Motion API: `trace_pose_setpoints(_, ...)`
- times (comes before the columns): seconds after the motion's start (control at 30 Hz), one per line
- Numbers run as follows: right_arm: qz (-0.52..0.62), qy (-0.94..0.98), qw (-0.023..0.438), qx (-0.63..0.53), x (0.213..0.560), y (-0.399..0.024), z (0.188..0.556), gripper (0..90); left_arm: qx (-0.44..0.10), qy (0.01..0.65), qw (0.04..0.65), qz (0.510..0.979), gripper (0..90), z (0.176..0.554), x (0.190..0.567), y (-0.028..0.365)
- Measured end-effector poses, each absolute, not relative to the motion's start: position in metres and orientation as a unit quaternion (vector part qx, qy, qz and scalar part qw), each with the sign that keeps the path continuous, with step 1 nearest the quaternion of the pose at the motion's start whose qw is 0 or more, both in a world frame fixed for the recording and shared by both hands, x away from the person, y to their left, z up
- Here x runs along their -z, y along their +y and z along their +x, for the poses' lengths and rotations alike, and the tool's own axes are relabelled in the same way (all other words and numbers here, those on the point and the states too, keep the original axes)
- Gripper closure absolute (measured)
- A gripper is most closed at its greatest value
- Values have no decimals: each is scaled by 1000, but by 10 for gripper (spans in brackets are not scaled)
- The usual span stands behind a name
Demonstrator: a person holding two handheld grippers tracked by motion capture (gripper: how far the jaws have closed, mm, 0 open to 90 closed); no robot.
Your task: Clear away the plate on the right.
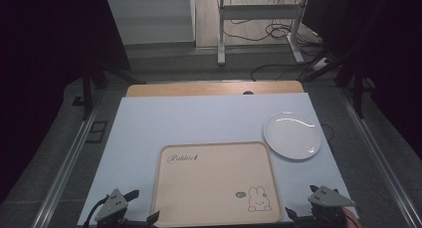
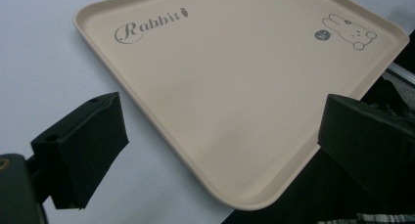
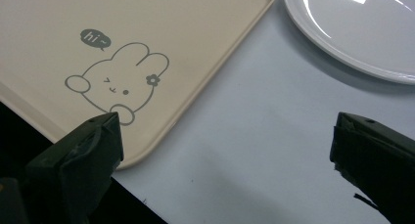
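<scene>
A beige tray with a rabbit drawing and the word "Rabbit" lies empty at the front middle of the white-covered table. A white plate sits just beyond the tray's far right corner. My left gripper is open at the tray's front left corner; in the left gripper view its jaws stand wide apart over the tray. My right gripper is open at the tray's front right corner. Between its jaws the right gripper view shows the tray's rabbit corner, bare table and the plate.
A strip of the wooden tabletop shows at the far edge. Beyond it are a desk frame and cables on the floor. Metal rails run along both sides. Dark curtains hang left and right.
</scene>
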State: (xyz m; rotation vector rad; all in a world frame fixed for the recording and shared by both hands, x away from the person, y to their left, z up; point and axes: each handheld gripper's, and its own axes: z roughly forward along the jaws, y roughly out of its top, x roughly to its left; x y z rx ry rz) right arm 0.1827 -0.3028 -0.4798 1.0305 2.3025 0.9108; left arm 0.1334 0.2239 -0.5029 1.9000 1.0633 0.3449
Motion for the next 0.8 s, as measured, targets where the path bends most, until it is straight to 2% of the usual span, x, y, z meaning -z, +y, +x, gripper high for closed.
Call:
trace_pose_setpoints(0.4,366,836,256,-318,475,-302,189,0,-139,433,451,768,39,134,503,224)
trace_pose_setpoints(0.8,358,835,264,-322,475,-299,198,0,-139,433,450,769,39,134,503,224)
